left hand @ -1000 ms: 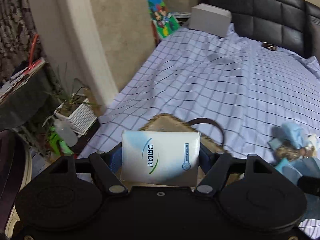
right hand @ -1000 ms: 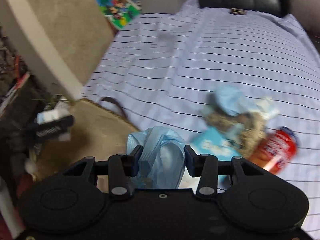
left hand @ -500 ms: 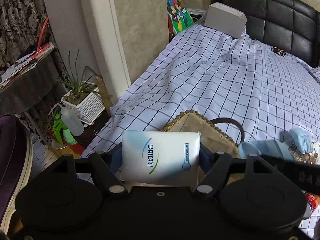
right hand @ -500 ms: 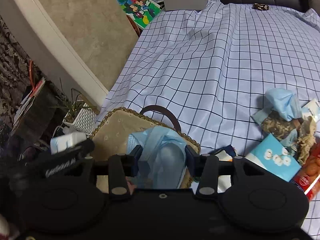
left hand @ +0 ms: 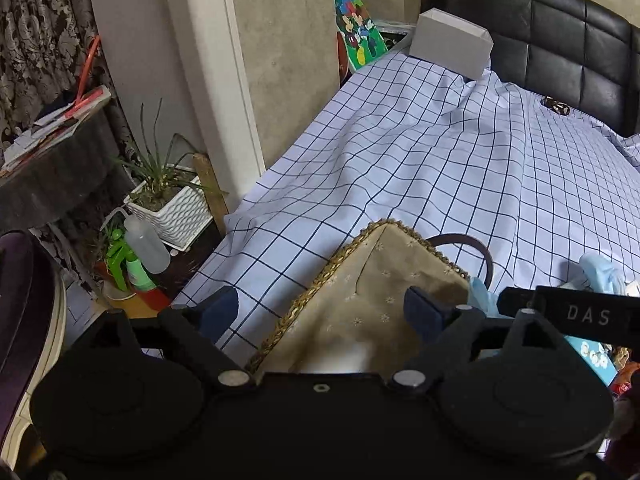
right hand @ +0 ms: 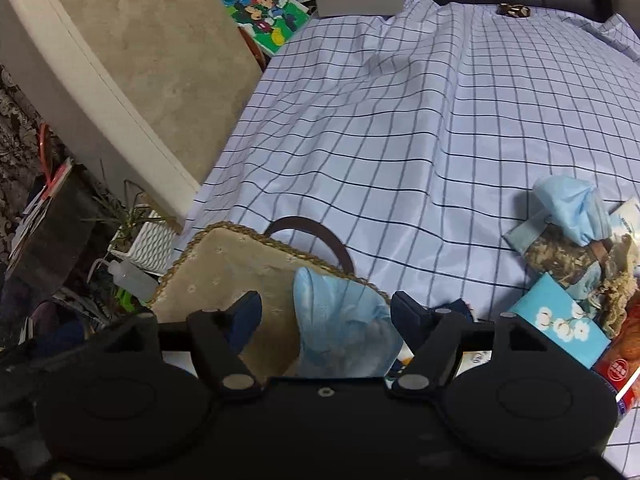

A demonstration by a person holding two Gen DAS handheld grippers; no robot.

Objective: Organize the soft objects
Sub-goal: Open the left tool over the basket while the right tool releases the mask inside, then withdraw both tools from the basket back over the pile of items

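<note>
A woven basket with a beige lining [left hand: 384, 280] [right hand: 224, 268] sits at the bed's near left edge. My left gripper [left hand: 322, 310] is open and empty above it; a white packet [left hand: 344, 358] lies in the basket below. My right gripper [right hand: 326, 314] is open over the basket's right rim, and a blue face mask [right hand: 340, 320] sits loose between its fingers, resting on the rim. A pile of soft items [right hand: 576, 240] lies on the bed at right: another blue mask [right hand: 572, 208], a camouflage pouch [right hand: 560, 254] and a blue tissue pack [right hand: 560, 320].
The checked bedsheet [left hand: 460, 168] stretches back to a black headboard [left hand: 540, 52] with a grey box [left hand: 450, 46]. A red snack packet [right hand: 624, 364] lies at far right. Left of the bed are a potted plant [left hand: 168, 200], a spray bottle [left hand: 144, 244] and a wall corner [left hand: 224, 80].
My left gripper opened and the white tissue packet dropped into the basket. My right gripper opened and let go of the blue mask over the basket's rim.
</note>
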